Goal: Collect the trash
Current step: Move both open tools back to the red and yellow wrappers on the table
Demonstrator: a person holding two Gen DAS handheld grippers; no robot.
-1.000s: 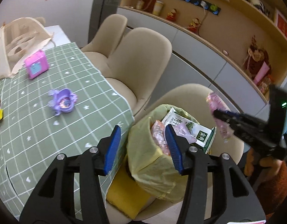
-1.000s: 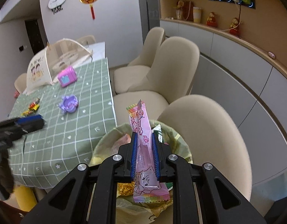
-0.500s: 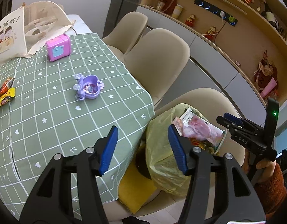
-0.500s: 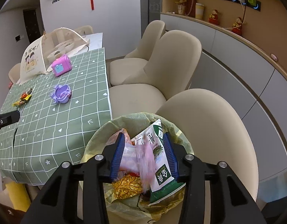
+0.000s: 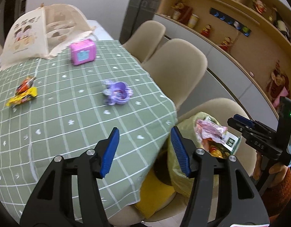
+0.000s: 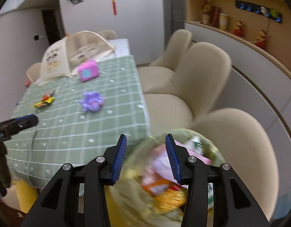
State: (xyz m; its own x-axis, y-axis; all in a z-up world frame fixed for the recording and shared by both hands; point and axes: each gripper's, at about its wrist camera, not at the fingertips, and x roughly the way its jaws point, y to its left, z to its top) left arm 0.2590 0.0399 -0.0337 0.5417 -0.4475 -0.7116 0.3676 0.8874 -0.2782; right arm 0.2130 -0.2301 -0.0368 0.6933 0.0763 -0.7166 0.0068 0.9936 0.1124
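A yellow-green trash bag (image 5: 180, 172) (image 6: 134, 194) stands on a beige chair at the table's corner, filled with wrappers. A pink wrapper (image 5: 209, 130) (image 6: 160, 160) lies on top of them. My right gripper (image 6: 145, 138) hovers over the bag's near rim, open, with nothing between its blue pads; it also shows in the left wrist view (image 5: 240, 121). My left gripper (image 5: 144, 132) is open and empty above the table's near edge. A yellow and a red wrapper (image 5: 22, 94) (image 6: 44, 100) lie together on the green checked tablecloth (image 5: 69, 132), far left.
A purple toy (image 5: 118, 92) sits mid-table and a pink box (image 5: 83, 52) stands behind it. A mesh food cover (image 5: 41, 32) fills the far end. Beige chairs (image 5: 175, 64) line the table's right side, with shelves of ornaments beyond.
The right gripper opened and the pink wrapper dropped into the bag. Both grippers swung left toward the table; the left one moved from around the bag to over the tablecloth edge.
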